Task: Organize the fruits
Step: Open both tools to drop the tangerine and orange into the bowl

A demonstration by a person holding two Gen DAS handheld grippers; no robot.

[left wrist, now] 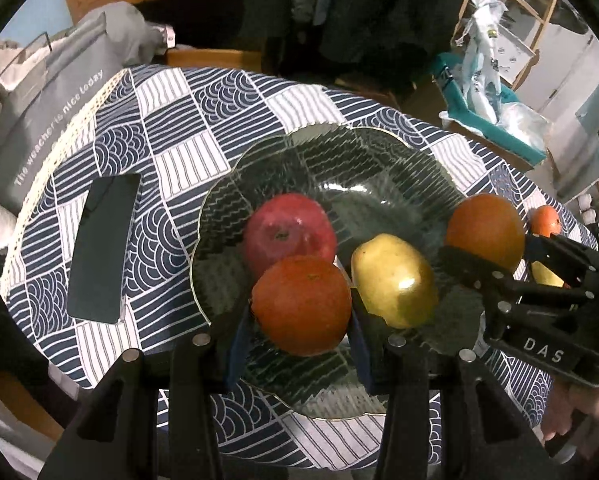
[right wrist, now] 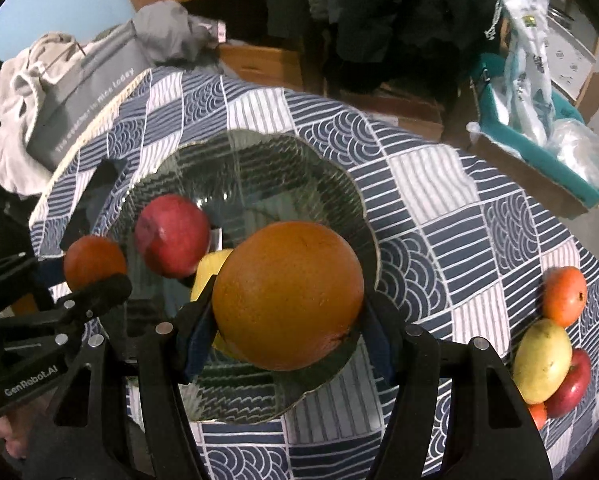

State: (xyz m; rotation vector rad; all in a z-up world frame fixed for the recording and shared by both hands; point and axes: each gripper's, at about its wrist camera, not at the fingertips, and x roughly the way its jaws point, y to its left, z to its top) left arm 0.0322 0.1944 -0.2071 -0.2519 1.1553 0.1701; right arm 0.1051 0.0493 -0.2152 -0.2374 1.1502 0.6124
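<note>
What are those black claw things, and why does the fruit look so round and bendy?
The claws are grabbers that a person holds, one in each hand. Each carries a tiny wide-eyed camera, which bends the picture. One picture looks along the left gripper, the other along the right gripper. Each pinches an orange over a glass bowl: the left orange and the right orange. In the bowl lie a red apple and a yellow fruit. More fruit waits on the blue tablecloth.

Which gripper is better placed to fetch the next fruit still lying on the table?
Right. The loose fruits lie beside the right hand-held gripper, far from the left hand-held gripper. Both hold oranges over the glass bowl, so it must release first.
</note>
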